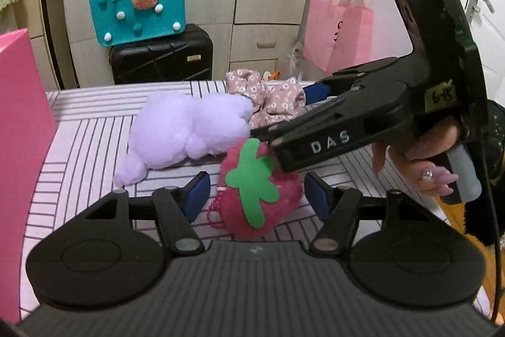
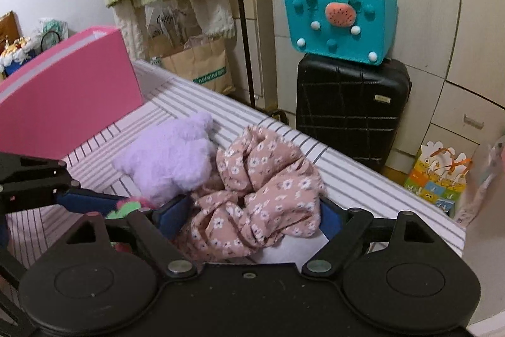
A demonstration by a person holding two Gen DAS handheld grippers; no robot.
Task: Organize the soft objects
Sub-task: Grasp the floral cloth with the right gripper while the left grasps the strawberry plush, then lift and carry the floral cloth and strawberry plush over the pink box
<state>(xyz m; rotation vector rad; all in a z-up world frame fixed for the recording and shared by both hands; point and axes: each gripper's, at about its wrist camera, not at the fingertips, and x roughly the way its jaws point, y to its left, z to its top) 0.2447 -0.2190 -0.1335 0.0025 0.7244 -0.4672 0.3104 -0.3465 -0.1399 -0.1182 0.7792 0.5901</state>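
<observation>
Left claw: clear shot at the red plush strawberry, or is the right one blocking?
Probably yes. The red plush strawberry with green felt leaf already lies between the open left claw pads. The right claw crosses just above it, straddling the pink floral fabric, so lifting may bump it.

- Our left gripper (image 1: 257, 195) is matte black plastic, with blue pads (image 1: 197, 193) on its fingers and round silver pivot screws.
- Our right gripper (image 1: 285, 103) carries white "DAS" lettering and a yellow handwritten label.
- Our right hand (image 1: 419, 157) shows bare skin, long lilac nails and a sparkling ring.
</observation>
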